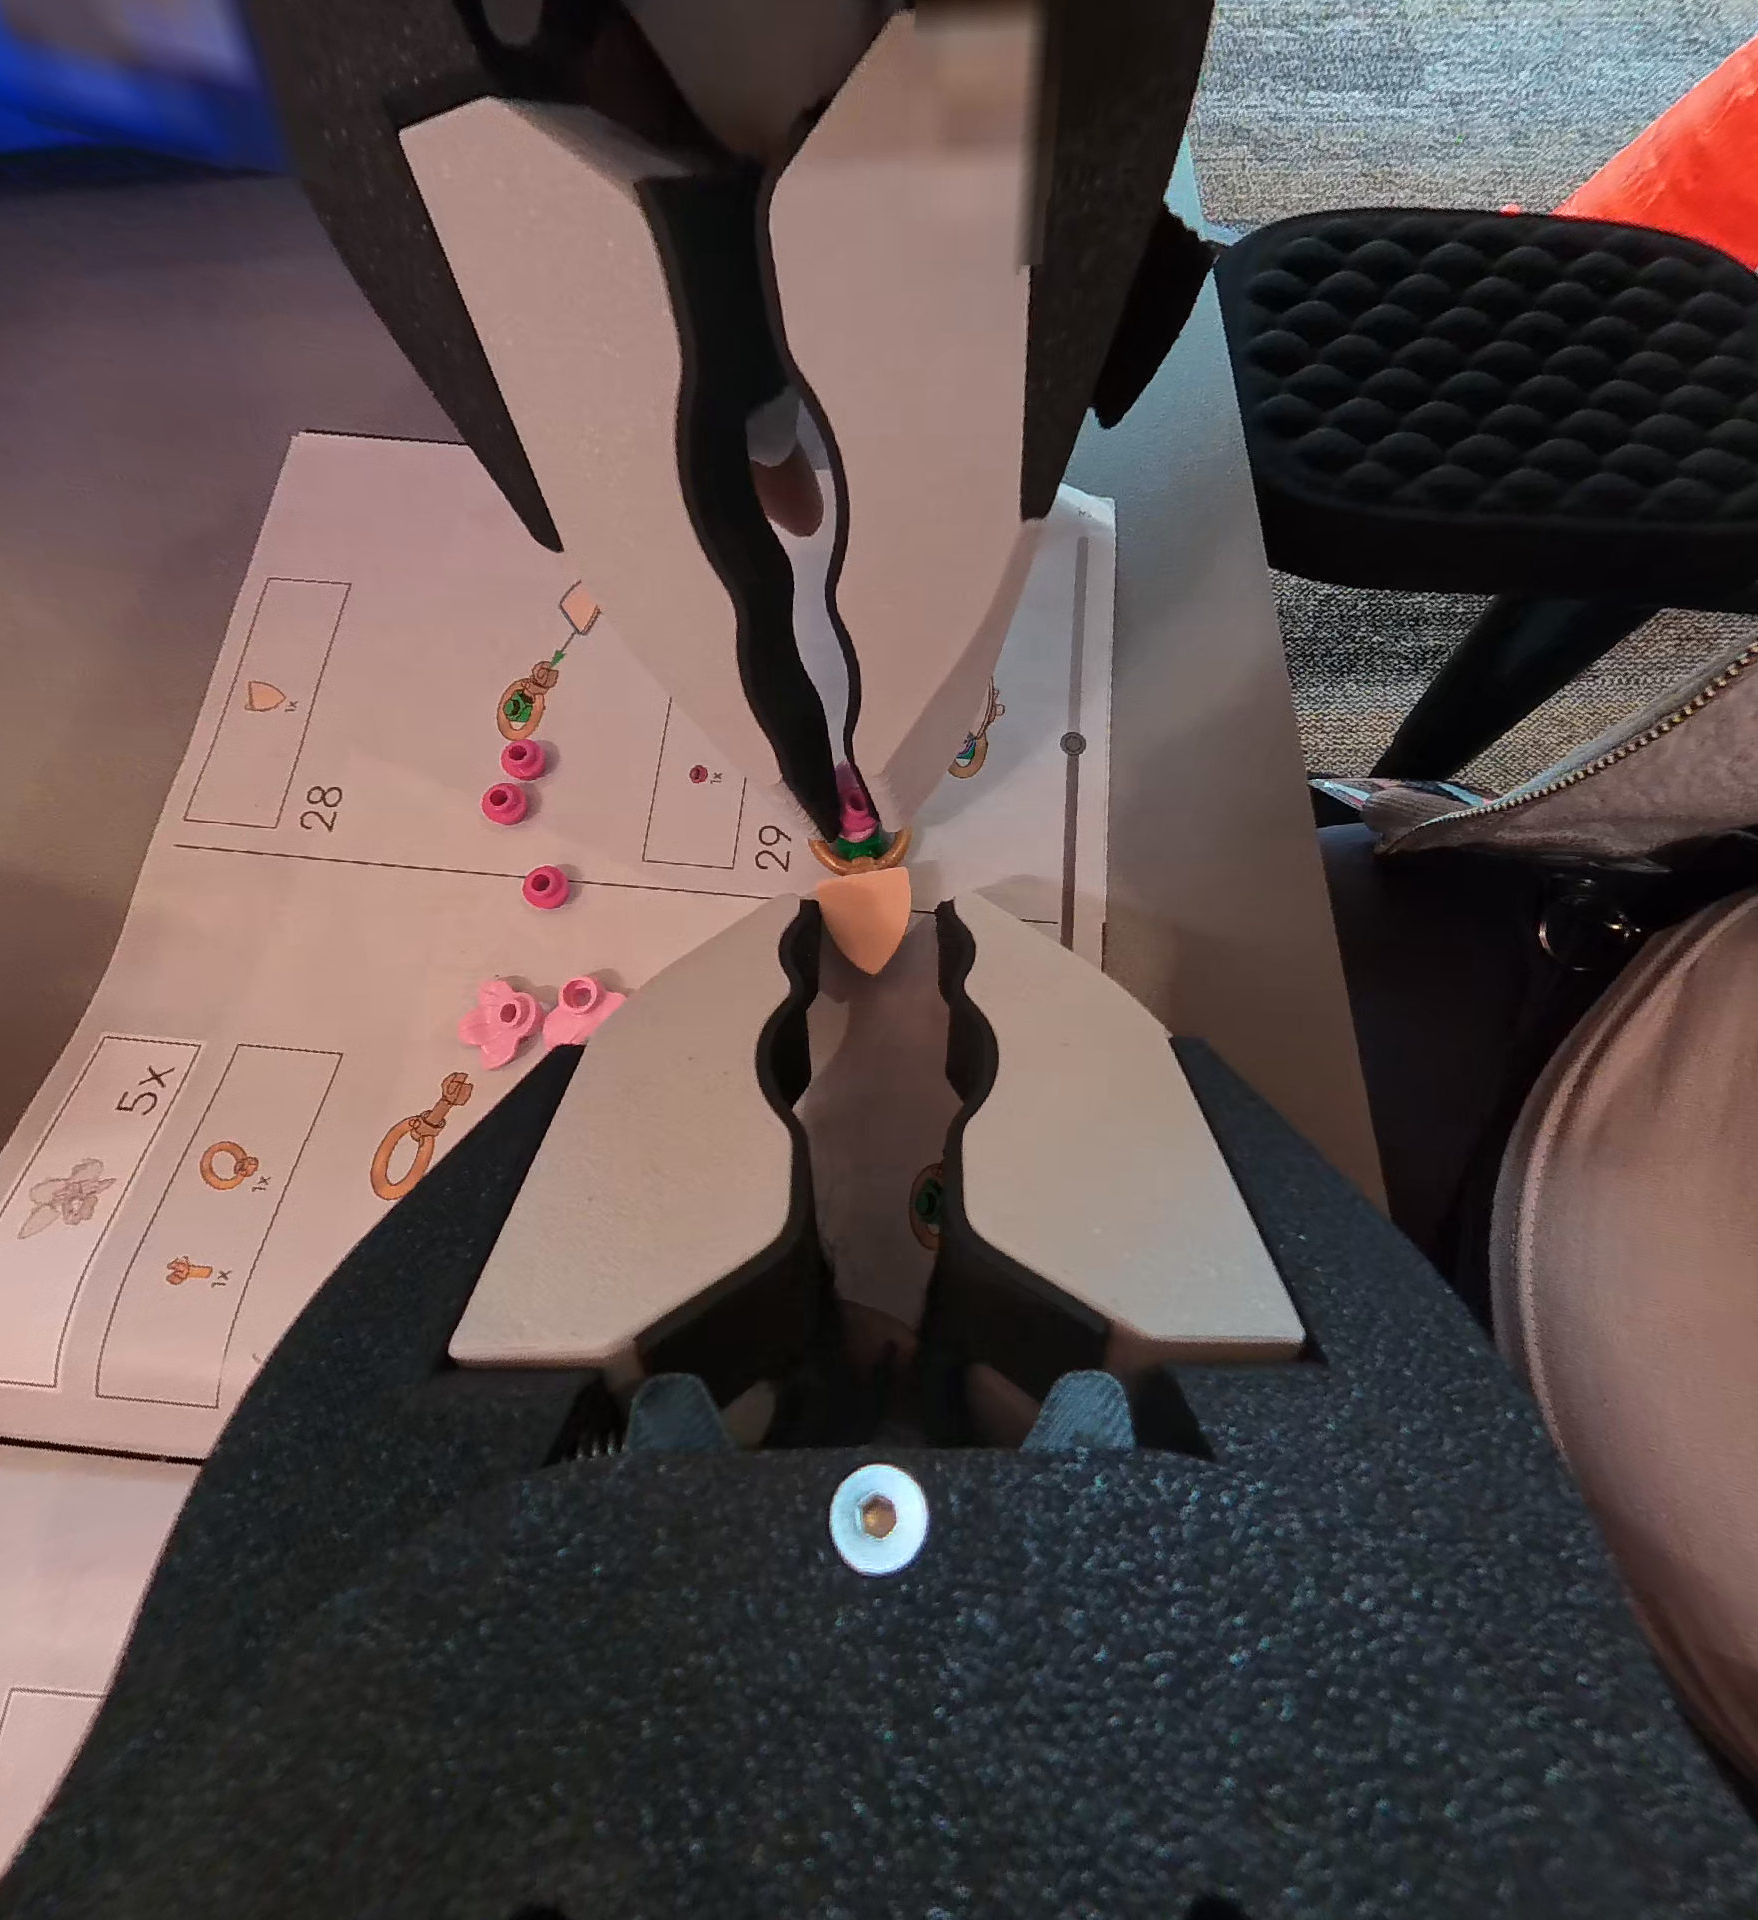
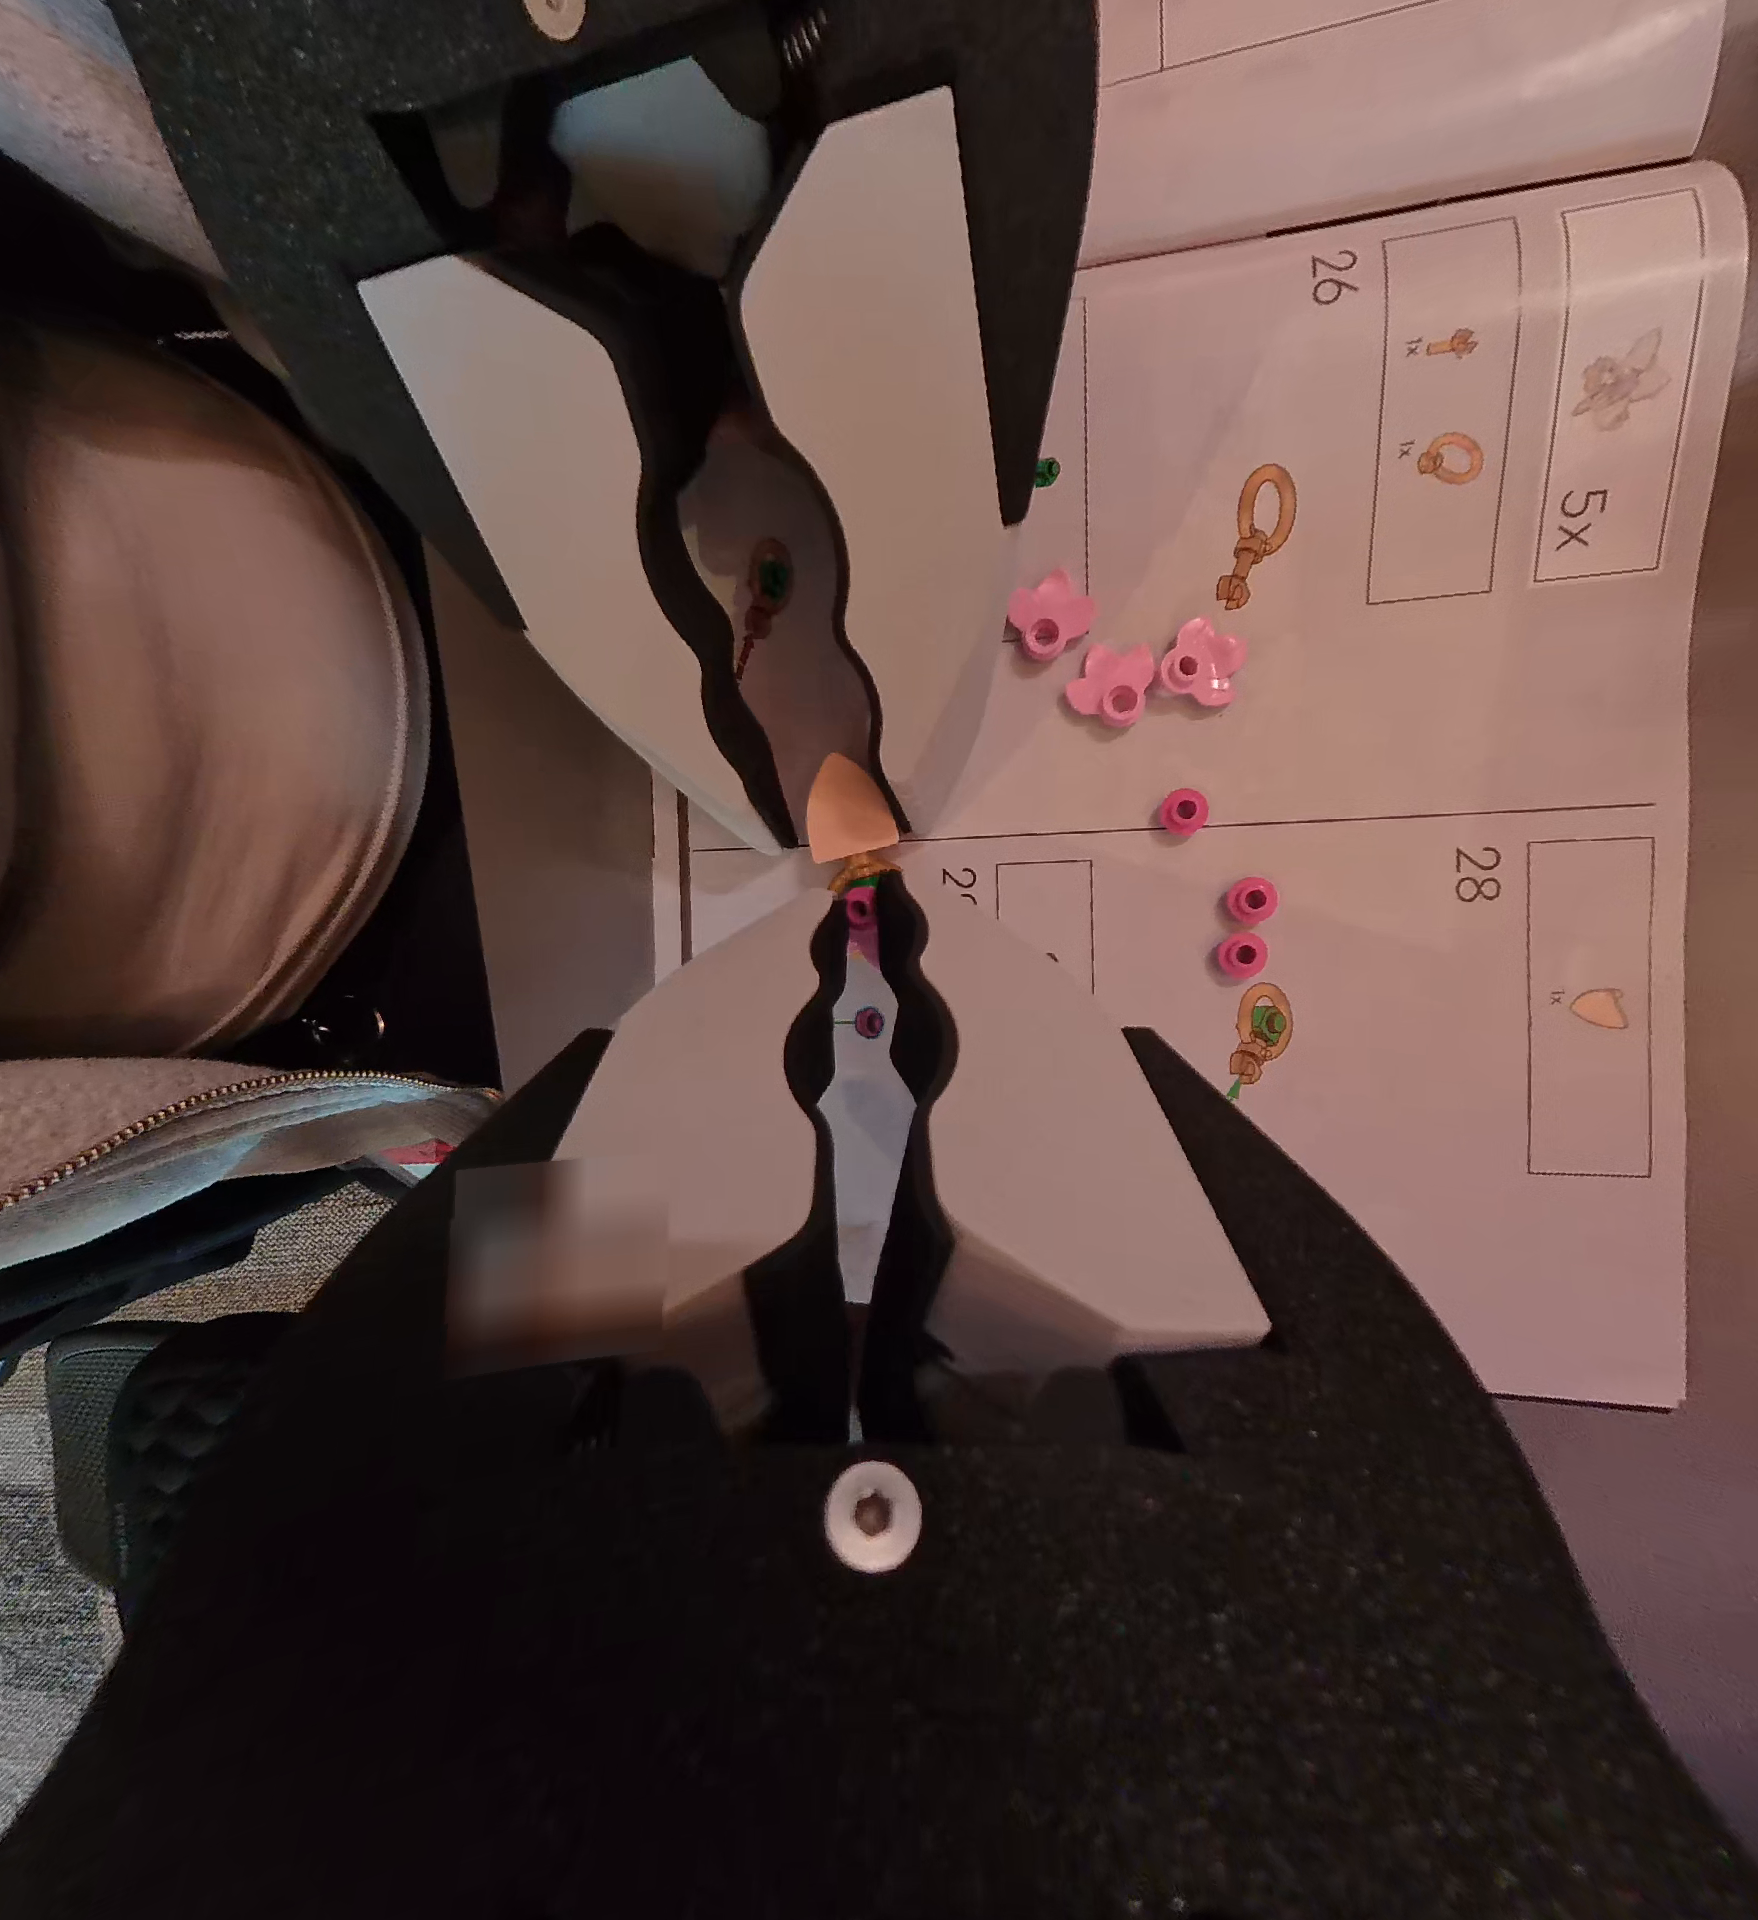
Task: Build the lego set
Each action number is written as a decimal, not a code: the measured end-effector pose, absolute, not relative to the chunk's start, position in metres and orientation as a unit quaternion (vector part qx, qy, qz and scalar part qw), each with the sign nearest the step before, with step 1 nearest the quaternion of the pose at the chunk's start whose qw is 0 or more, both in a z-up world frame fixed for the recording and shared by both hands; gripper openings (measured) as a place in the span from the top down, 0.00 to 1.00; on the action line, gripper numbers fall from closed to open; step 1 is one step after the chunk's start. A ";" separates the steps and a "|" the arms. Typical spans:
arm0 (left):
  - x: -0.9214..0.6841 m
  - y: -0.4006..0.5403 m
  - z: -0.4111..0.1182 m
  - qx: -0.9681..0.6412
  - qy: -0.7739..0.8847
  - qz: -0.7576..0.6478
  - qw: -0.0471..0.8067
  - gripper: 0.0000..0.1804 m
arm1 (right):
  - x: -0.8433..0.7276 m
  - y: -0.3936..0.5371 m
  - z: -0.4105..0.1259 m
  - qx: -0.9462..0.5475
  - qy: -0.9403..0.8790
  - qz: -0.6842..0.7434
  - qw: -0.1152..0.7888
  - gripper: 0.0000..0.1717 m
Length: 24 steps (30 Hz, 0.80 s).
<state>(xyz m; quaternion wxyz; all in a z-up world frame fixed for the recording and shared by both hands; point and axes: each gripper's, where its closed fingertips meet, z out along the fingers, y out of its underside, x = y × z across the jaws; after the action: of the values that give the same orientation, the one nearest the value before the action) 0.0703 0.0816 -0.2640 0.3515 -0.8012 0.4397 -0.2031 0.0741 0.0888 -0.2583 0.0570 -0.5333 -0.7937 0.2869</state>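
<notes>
Above open instruction booklet (image 1: 355, 935), tip to tip: left gripper (image 1: 870, 914) clamps peach petal piece (image 1: 862, 920); right gripper (image 2: 867, 914) pinches small pink stud (image 2: 860, 909) seated in gold ring (image 1: 859, 854). Advice: keep pieces aligned, press gently, straight.

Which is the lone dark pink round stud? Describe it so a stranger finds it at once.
Start at the open instruction booklet lying on the table, and find the long black line printed across its page. The stud sits right on that line, to the side of where the two grippers meet. Two matching dark pink studs lie together off the line, and the paler pink flower pieces have petals.
</notes>
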 end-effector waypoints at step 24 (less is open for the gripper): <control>0.070 0.082 -0.264 -0.801 0.440 -0.202 0.352 0.88 | 0.076 0.092 -0.250 -0.499 -0.812 0.287 0.097 0.93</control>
<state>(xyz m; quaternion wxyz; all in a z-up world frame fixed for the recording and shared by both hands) 0.0702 0.0819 -0.2640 0.3523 -0.8009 0.4401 -0.2021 0.0761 0.0923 -0.2504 0.0975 -0.4986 -0.8121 0.2871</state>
